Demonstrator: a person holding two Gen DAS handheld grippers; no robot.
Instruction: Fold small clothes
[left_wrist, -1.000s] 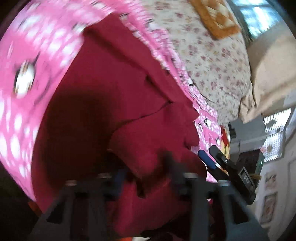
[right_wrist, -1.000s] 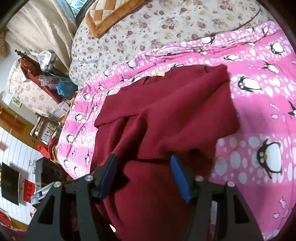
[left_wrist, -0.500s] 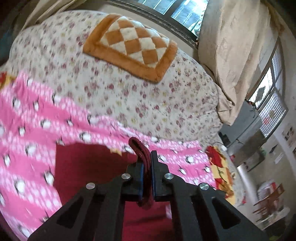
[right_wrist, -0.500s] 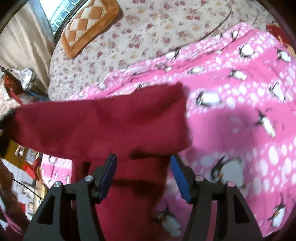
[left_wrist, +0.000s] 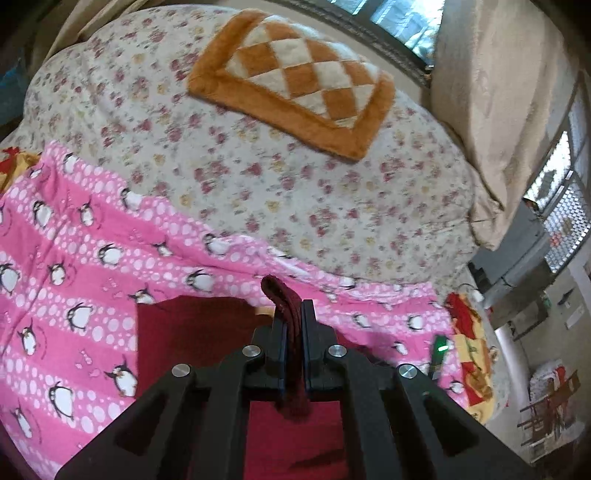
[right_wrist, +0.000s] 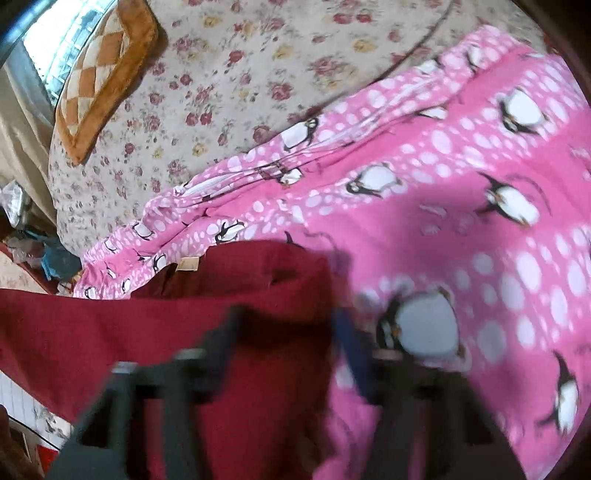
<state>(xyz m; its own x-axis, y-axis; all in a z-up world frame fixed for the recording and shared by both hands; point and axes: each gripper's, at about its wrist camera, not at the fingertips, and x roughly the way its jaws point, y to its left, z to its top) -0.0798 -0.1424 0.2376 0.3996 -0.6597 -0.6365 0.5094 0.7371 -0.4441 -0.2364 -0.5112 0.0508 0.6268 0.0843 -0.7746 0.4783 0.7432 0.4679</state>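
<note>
A dark red garment (left_wrist: 192, 332) lies on the pink penguin blanket (left_wrist: 74, 258). My left gripper (left_wrist: 293, 332) is shut on a bunched edge of the garment, and a fold of it sticks up between the jaws. In the right wrist view the garment (right_wrist: 184, 325) is stretched leftward and hangs lifted. My right gripper (right_wrist: 288, 332) is open and blurred. The garment's right corner lies between its jaws, which stand wide apart.
A floral bedspread (left_wrist: 295, 192) covers the bed beyond the blanket, with an orange checkered cushion (left_wrist: 295, 85) on it. A beige curtain (left_wrist: 498, 92) and windows stand at the right. Cluttered furniture shows at the left of the right wrist view (right_wrist: 22, 240).
My left gripper closed on the garment and lifted its edge up off the blanket. My right gripper moved down and forward over the garment's right corner, staying open.
</note>
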